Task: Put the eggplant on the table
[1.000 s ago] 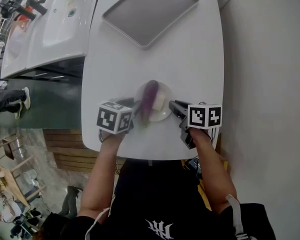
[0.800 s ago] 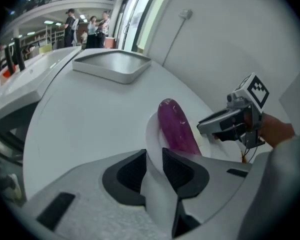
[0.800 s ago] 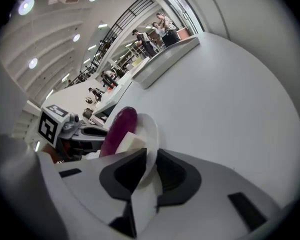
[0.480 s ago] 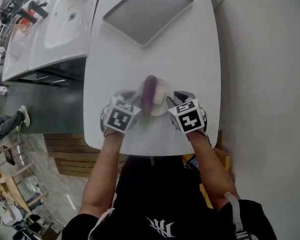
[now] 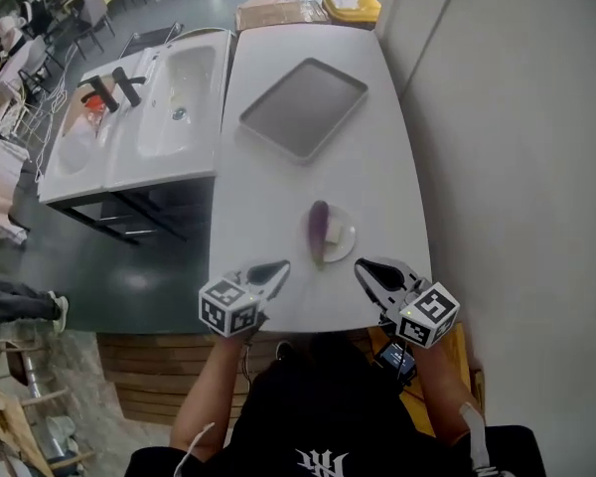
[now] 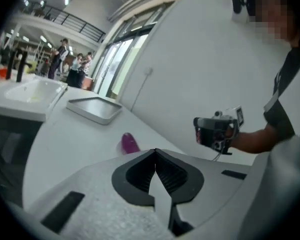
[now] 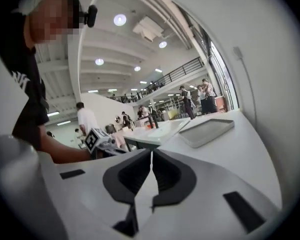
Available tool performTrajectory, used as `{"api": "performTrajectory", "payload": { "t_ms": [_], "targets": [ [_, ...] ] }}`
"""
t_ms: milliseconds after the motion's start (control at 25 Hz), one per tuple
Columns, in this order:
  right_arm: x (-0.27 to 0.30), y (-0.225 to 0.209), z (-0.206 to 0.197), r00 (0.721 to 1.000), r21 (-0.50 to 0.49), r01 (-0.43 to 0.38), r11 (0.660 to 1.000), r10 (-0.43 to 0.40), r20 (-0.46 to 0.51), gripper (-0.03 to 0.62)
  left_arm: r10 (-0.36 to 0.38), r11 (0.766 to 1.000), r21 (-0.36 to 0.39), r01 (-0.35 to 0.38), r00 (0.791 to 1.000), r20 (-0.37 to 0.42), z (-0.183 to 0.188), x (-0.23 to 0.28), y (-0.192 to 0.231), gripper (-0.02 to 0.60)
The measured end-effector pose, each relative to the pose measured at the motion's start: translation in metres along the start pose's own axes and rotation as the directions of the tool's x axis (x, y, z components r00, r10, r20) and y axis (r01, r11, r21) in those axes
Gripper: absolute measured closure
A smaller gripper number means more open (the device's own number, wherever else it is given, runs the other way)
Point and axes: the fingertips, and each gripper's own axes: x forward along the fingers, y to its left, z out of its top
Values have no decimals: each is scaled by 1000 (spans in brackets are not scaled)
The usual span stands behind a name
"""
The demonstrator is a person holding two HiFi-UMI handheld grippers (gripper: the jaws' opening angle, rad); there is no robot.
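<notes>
The long purple eggplant point(image 5: 319, 231) lies on a small round white plate point(image 5: 345, 238) at frame centre, on the long white table point(image 5: 268, 192). Lower left, the left gripper point(image 5: 278, 268) has its jaws together and empty. Lower right, the right gripper point(image 5: 363, 266) is closing its jaws on nothing.

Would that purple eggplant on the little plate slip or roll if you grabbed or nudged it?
The eggplant looks smooth-skinned, so it may be slippery. Being long and rounded, it could roll sideways off the plate if nudged. It lies straight, so probably firm, not floppy.
</notes>
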Motion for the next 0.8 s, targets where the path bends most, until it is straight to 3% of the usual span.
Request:
{"api": "performTrajectory", "payload": {
  "t_ms": [120,320,440,520,640,800],
  "targets": [
    [-27,59,-1,994,115,-52,992,41,97,582,-183,982,-39,187,980,74,-21,-34,-68,575],
    [-51,136,-17,973,213,-139,967,94,211,582,-373,924,-30,382,915,154,-52,-70,-134,575],
    [-64,161,-22,971,198,-169,966,129,202,580,-459,882,-9,472,861,220,-40,-83,-161,574],
    [-69,174,-29,974,162,-189,969,164,156,580,-495,862,11,507,837,234,-30,-94,-182,574],
    [-68,190,-34,964,148,-252,956,235,124,582,-483,874,59,483,848,218,-25,-109,-199,574],
    [-58,196,-28,948,91,-305,948,293,123,585,-417,907,42,420,875,246,-27,-125,-191,574]
  ]
}}
